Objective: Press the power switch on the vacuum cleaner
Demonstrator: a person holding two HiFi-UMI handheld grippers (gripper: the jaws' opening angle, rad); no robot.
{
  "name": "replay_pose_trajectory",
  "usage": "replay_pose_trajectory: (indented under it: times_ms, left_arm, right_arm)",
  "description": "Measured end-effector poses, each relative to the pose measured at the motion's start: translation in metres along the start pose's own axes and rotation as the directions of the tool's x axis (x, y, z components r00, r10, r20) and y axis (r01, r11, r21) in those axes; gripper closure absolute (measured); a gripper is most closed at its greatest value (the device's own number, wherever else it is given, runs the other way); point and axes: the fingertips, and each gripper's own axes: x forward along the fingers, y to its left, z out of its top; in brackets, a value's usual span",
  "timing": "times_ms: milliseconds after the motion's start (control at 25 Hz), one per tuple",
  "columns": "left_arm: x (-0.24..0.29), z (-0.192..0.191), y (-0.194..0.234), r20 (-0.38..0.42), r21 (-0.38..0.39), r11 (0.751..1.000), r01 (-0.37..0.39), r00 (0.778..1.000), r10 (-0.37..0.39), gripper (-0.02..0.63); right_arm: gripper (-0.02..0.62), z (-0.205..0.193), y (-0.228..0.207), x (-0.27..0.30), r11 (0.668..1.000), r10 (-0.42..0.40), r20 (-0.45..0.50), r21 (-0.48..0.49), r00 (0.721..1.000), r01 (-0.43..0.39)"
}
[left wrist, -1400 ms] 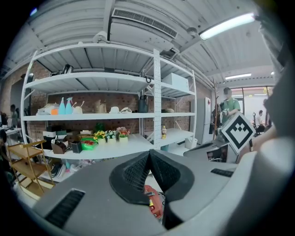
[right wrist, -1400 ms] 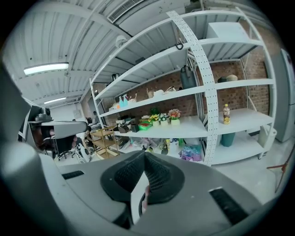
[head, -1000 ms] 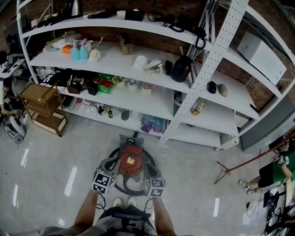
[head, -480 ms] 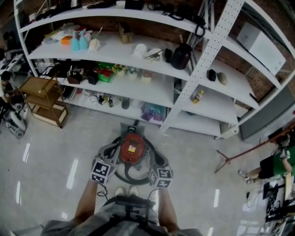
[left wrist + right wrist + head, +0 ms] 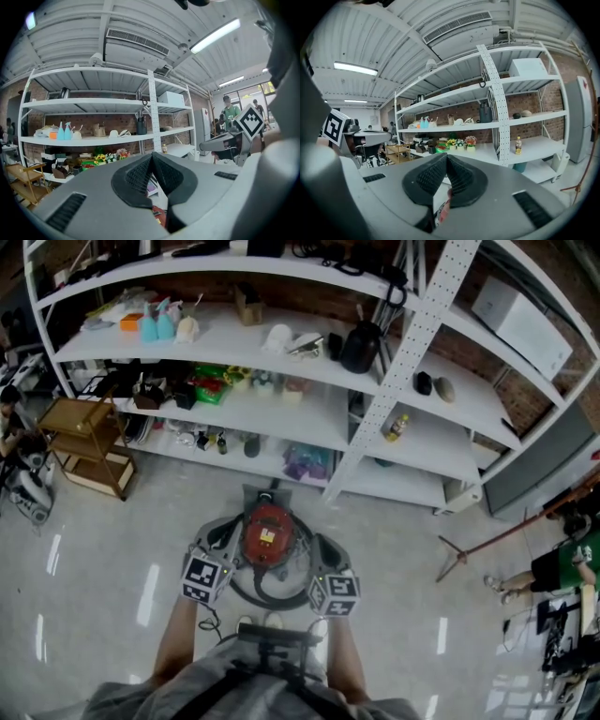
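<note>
The red vacuum cleaner stands on the grey floor in front of me, its black hose curled round its near side. My left gripper is just left of the vacuum body and my right gripper just right of it, both pointing forward. In the left gripper view the left gripper is shut with nothing held, and a red sliver of the vacuum shows below the pads. The right gripper is shut and empty too, with a red sliver of the vacuum beneath it. No power switch can be made out.
A tall white shelving unit with bottles, flowers and a dark kettle stands right behind the vacuum. A small wooden cart is at the left. A long rod on a stand lies on the floor at right, near a person.
The right gripper has shifted to the right, a little away from the vacuum body. The left gripper keeps its place beside the vacuum. Both stay shut.
</note>
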Motion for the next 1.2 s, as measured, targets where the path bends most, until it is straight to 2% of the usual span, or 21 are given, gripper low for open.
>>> replay_pose_trajectory:
  times_ms: [640,1200]
  left_arm:
    - [-0.011,0.026,0.003,0.049,0.032,0.999,-0.001,0.999,0.0,0.598]
    - [-0.014,0.022,0.011,0.043,0.032,0.999,-0.018,0.999,0.017,0.598]
  right_arm:
    - [0.583,0.024,0.007,-0.024,1.0,-0.022,0.066,-0.02,0.998,0.023]
    - [0.584,0.033,0.006,-0.025,0.999,-0.033,0.083,-0.036,0.996,0.037]
